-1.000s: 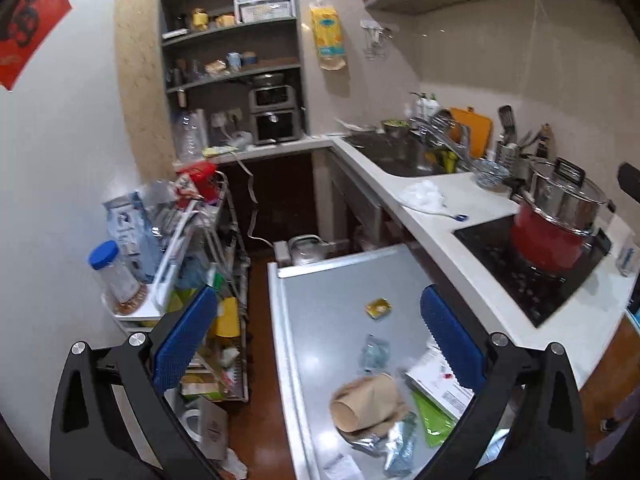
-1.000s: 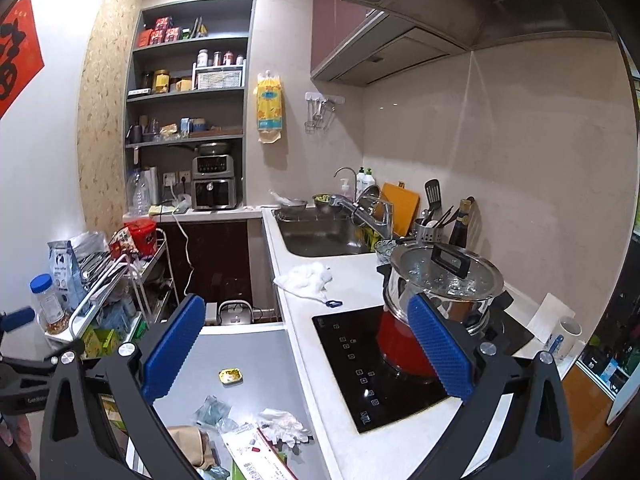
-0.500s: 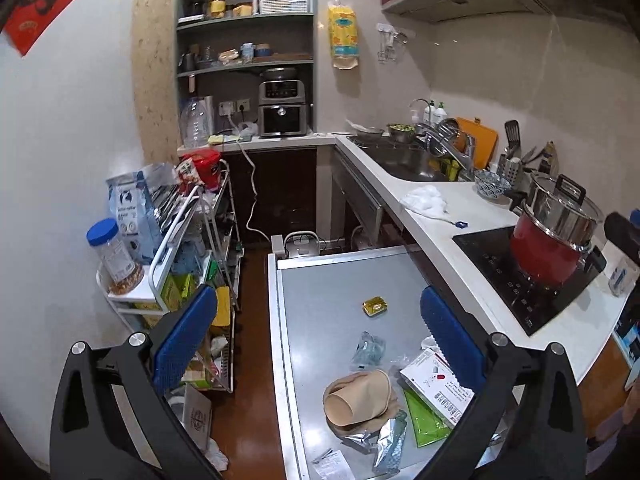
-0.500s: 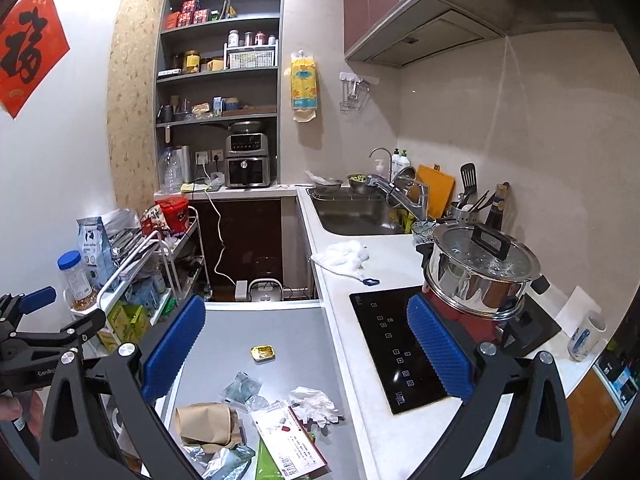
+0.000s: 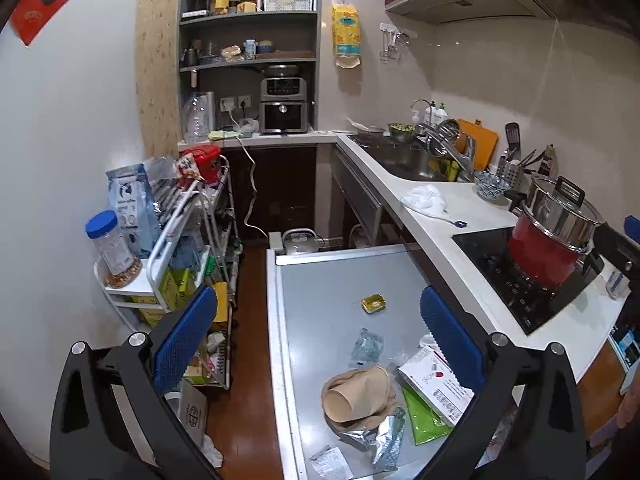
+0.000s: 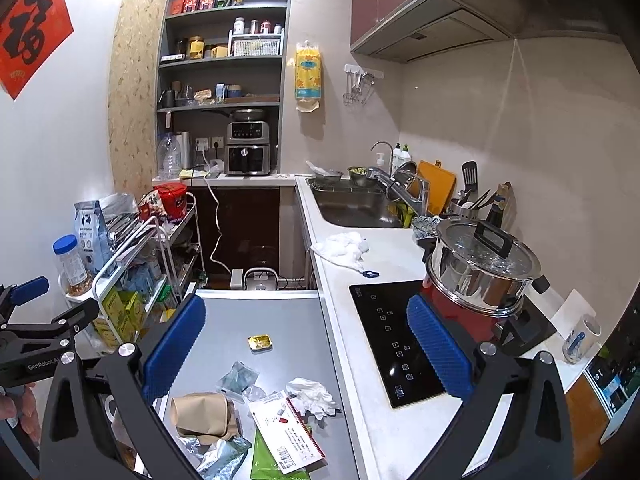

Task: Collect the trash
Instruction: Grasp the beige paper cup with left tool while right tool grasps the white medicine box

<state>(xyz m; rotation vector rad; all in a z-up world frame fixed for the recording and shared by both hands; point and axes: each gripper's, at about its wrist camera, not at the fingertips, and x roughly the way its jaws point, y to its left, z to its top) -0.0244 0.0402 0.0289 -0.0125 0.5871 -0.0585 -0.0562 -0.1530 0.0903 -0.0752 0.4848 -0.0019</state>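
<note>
Trash lies on a grey metal table (image 5: 320, 292) (image 6: 280, 312): a brown paper cup (image 5: 356, 394) (image 6: 202, 412) on its side, a small yellow packet (image 5: 374, 303) (image 6: 260, 342), a clear wrapper (image 5: 366, 346) (image 6: 236, 378), a white printed box (image 5: 434, 386) (image 6: 286, 428), a green pouch (image 5: 422, 420), silver foil (image 5: 390, 440) (image 6: 218, 456) and a crumpled white tissue (image 6: 312, 394). My left gripper (image 5: 318, 328) is open and empty above the table's near part. My right gripper (image 6: 306, 348) is open and empty, also above it.
A white counter (image 6: 352, 276) runs along the right with a sink (image 6: 352, 204), a black cooktop (image 6: 396, 340) and a red pot with a steel lid (image 6: 476, 280). A loaded wire cart (image 5: 180, 240) stands left of the table. A mug (image 6: 580, 338) sits at far right.
Both grippers have pulled back and tilted down a little, so more of the table and the trash shows. Both stay open. Nothing on the table has moved.
</note>
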